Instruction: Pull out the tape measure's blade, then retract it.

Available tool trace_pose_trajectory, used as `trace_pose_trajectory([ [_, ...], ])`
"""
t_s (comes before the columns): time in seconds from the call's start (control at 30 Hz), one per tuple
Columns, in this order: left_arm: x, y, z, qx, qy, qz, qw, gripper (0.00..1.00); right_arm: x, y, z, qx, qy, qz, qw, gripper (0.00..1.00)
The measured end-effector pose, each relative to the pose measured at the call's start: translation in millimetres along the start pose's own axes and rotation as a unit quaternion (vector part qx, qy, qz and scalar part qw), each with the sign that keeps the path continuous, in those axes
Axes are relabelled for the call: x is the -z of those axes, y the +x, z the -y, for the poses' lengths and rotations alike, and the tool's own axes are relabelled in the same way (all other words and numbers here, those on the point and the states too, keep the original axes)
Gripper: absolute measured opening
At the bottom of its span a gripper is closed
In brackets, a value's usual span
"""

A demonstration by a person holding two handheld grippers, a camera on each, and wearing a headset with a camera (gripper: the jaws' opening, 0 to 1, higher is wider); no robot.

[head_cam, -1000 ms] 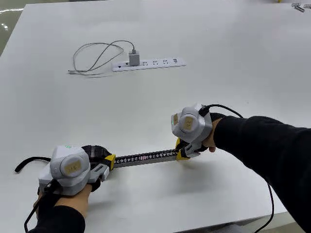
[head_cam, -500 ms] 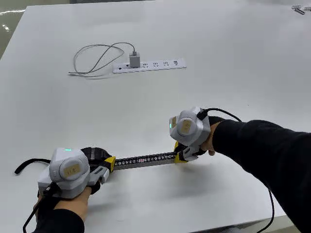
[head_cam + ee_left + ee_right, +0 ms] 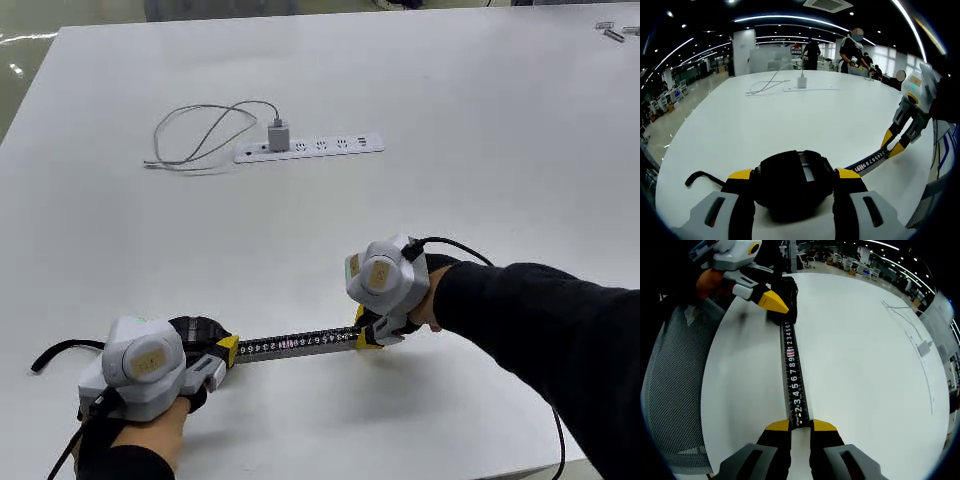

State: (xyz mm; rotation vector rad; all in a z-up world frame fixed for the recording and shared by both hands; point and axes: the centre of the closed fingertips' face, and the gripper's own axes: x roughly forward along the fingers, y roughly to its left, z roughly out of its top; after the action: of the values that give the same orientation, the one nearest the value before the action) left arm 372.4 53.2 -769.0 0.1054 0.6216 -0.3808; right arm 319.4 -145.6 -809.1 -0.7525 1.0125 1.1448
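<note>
The black tape measure case (image 3: 197,331) lies on the white table (image 3: 450,130) at the front left, with my left gripper (image 3: 218,356) shut on it. In the left gripper view the case (image 3: 795,182) sits clamped between the yellow-tipped jaws of the left gripper (image 3: 794,175). The numbered blade (image 3: 298,343) runs out to the right, flat along the table. My right gripper (image 3: 368,336) is shut on the blade's end. The right gripper view looks along the blade (image 3: 792,370) from the right gripper (image 3: 801,426) to the case (image 3: 786,292).
A white power strip (image 3: 310,147) with a grey charger and looped cable (image 3: 200,125) lies at the table's middle back. The case's black strap (image 3: 55,352) trails left. The table's front edge is close below both grippers. A mesh chair (image 3: 675,390) stands beside the table.
The right gripper has moved slightly left toward the case, so the exposed blade is a little shorter. The left gripper has stayed put on the case. The head camera has tilted.
</note>
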Motion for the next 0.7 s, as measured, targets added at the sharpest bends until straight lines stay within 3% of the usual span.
trace_pose_trajectory([
  [0.7, 0.0, 0.0, 0.0, 0.009, 0.005, -0.002, 0.9999, 0.57, -5.8, 2.1, -0.2, 0.002, 0.011, 0.005, 0.9999, 0.10],
])
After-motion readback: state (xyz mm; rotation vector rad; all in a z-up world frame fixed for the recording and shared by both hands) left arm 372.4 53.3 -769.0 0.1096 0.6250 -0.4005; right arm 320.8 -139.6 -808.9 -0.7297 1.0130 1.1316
